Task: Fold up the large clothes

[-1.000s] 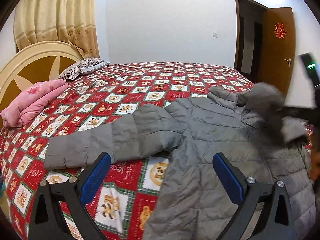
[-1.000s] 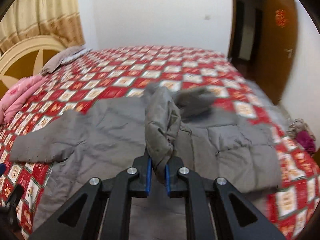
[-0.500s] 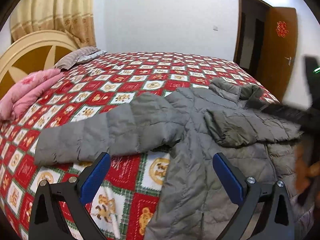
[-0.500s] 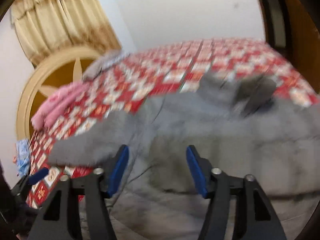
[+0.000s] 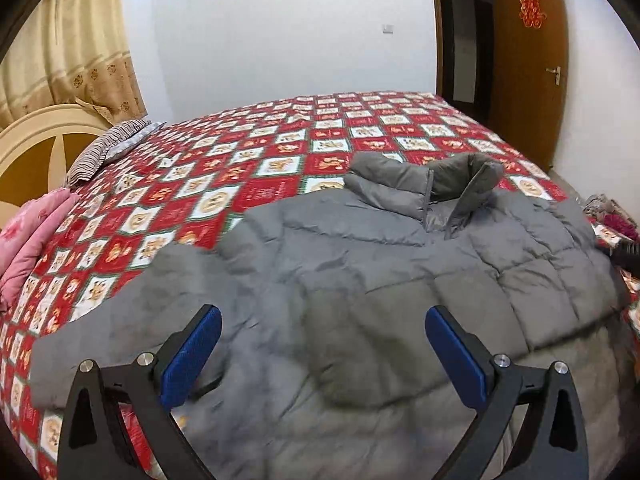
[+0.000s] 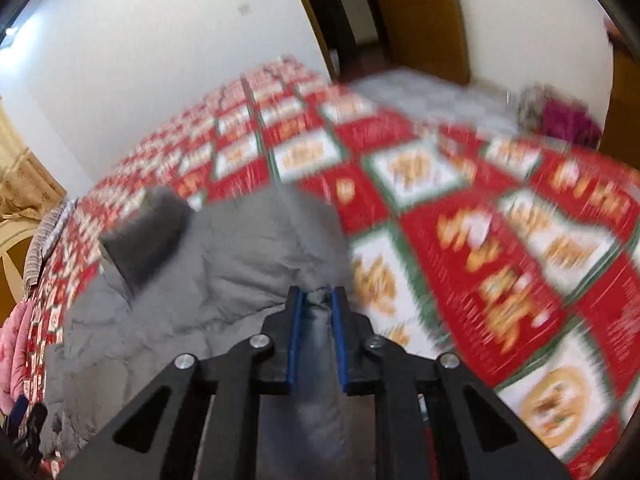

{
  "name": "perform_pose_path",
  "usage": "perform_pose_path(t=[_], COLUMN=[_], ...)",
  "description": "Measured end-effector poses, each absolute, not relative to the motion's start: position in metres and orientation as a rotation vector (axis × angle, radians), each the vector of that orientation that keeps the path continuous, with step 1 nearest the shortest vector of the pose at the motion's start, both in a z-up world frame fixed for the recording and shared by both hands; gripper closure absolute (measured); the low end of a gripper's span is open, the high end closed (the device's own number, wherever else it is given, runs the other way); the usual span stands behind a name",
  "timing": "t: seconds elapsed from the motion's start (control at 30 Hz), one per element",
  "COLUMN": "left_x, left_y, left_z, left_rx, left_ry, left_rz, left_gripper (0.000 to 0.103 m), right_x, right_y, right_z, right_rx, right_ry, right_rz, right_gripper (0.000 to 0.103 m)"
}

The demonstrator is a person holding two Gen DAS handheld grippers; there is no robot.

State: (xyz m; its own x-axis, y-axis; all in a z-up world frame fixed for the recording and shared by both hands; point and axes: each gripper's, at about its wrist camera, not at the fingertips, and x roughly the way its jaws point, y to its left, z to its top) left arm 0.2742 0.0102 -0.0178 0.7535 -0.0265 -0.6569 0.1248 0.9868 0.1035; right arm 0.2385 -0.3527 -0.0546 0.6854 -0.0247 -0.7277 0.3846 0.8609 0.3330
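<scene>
A grey puffer jacket (image 5: 360,272) lies front-up on the red patterned bed (image 5: 240,168), collar (image 5: 448,176) toward the far side. Its right sleeve is folded across the chest (image 5: 360,344); its left sleeve (image 5: 120,320) stretches out to the left. My left gripper (image 5: 322,348) is open and empty, held just above the jacket's lower part. In the blurred right wrist view, my right gripper (image 6: 317,300) is shut on a fold of the jacket's edge (image 6: 316,304), with the jacket (image 6: 224,276) spread to its left.
A pink folded blanket (image 5: 28,240) and a striped pillow (image 5: 108,148) lie by the cream headboard (image 5: 36,144) at left. A brown door (image 5: 528,60) stands open at back right. Clothes (image 6: 560,116) lie on the floor beyond the bed.
The right gripper let go of the sleeve it laid across the chest, opened, moved to the jacket's right edge and shut on it. The left gripper moved closer over the jacket.
</scene>
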Motion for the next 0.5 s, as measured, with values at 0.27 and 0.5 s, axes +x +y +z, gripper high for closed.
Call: perform_pose_path(t=[0.27, 0.5], left_x=[0.312, 0.321], left_y=[0.006, 0.011], left_z=[-0.058, -0.086], left_rx=[0.201, 0.194], left_ry=[0.756, 0.798], left_rz=[0.040, 0.081], left_gripper=[0.001, 0.001], right_x=[0.230, 0.267], right_y=[-0.339, -0.335], right_z=[-0.056, -0.028], right_rx=[0.430, 0.367], right_ry=[0.789, 0.709], right_rz=[-0.237, -0.276], right_gripper=[0.082, 0.080])
